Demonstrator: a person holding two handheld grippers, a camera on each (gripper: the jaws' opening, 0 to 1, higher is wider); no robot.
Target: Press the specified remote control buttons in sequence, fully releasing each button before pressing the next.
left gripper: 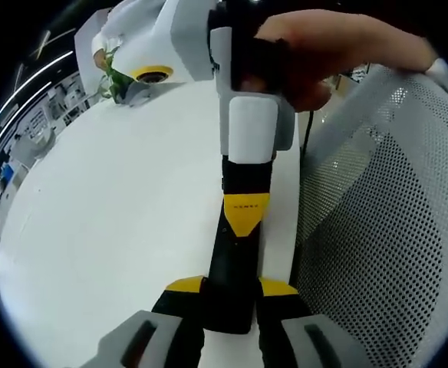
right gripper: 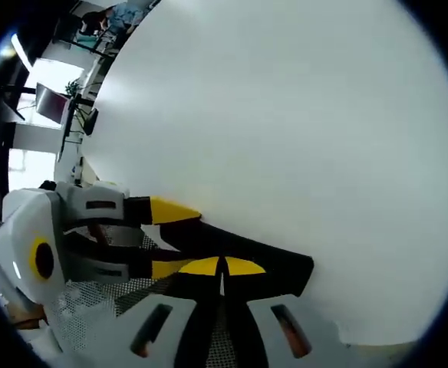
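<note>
A slim black remote control (left gripper: 235,261) is held over the white table (left gripper: 116,215) near its edge. My left gripper (left gripper: 232,287) is shut on the remote's near end, one yellow-tipped jaw on each side. From above, a hand brings in my right gripper (left gripper: 245,215), shut, its yellow tips down on the remote's top face. In the right gripper view, the right gripper (right gripper: 222,268) has its jaws together on the remote (right gripper: 285,272). The left gripper (right gripper: 174,239) comes in from the left and clamps the remote's other end.
A grey mesh chair back (left gripper: 385,230) stands right beside the table edge and shows again as mesh chair (right gripper: 93,307). A small green plant (left gripper: 113,77) sits at the table's far end. The table (right gripper: 285,115) stretches wide and white beyond the remote.
</note>
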